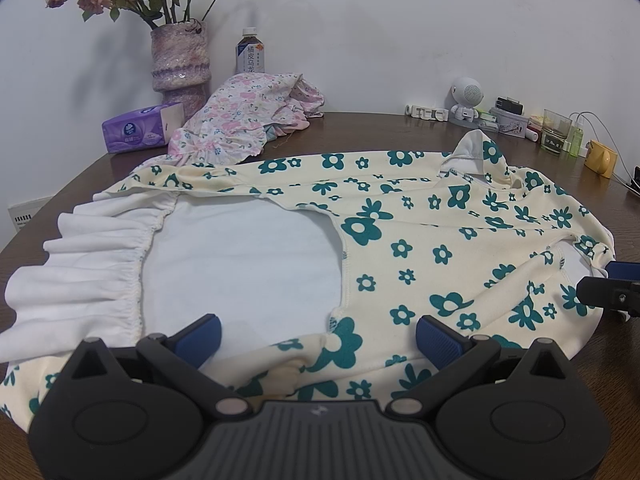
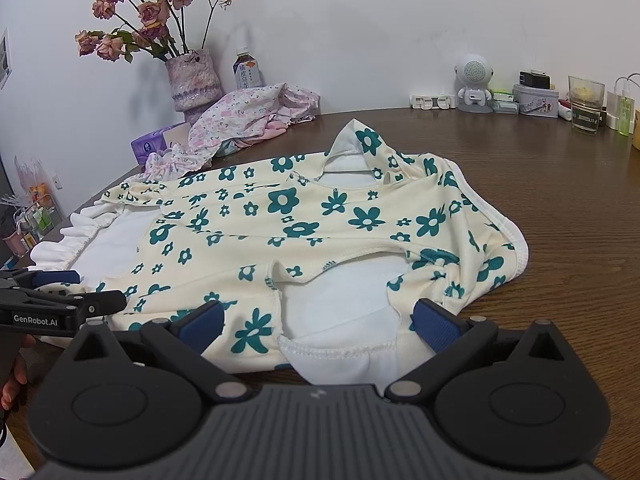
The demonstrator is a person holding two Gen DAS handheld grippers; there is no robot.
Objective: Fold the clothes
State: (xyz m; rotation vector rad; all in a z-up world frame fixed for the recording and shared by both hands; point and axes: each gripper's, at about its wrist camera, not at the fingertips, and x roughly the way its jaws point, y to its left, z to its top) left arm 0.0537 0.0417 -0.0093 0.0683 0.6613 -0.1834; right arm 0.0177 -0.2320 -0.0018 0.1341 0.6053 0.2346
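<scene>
A cream garment with teal flowers point(image 1: 420, 236) point(image 2: 320, 216) lies spread on the brown table, its white inside and ruffled hem point(image 1: 80, 264) showing at the left. My left gripper point(image 1: 318, 336) stands open over the near edge of the cloth, nothing pinched between its blue pads. My right gripper point(image 2: 318, 324) is open too, its fingers either side of a white-lined sleeve opening point(image 2: 344, 312). In the left wrist view the right gripper point(image 1: 616, 280) shows at the right edge; in the right wrist view the left gripper point(image 2: 80, 292) shows at the left.
A second pink floral garment point(image 1: 248, 120) point(image 2: 248, 116) lies heaped at the back, by a purple tissue pack point(image 1: 140, 128) and a vase of dried roses point(image 1: 180, 64). A bottle point(image 1: 250, 52), a small white robot figure point(image 1: 466, 100), a glass point(image 2: 586, 104) and jars line the wall.
</scene>
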